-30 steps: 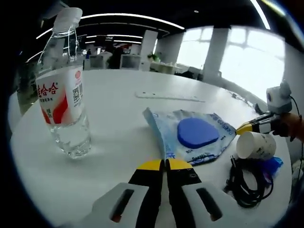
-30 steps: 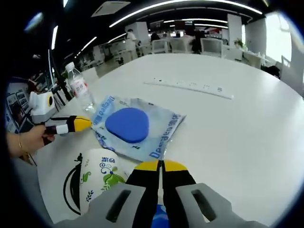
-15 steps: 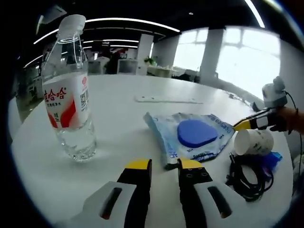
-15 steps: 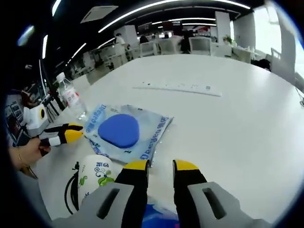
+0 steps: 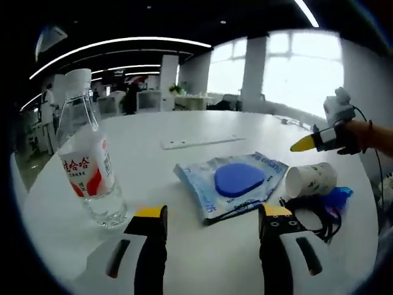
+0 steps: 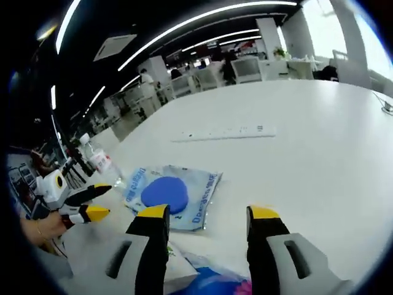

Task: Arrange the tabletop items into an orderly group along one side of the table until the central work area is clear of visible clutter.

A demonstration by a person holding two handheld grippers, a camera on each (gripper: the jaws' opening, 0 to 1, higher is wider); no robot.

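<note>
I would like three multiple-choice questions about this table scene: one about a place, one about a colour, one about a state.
1. Where does the bottle stand, in the left gripper view?
A. Left of the packet
B. On top of the packet
C. Inside the cup

2. What colour is the rounded pad inside the packet?
A. Red
B. Blue
C. Green

3. How is the cup placed?
A. Upright
B. Upside down
C. On its side

Answers:
1. A, the bottle stands alone on the table, apart from the packet to its right.
2. B, a blue shape shows through the clear wrapper.
3. C, its open mouth faces sideways toward the packet, beside the black cable.
</note>
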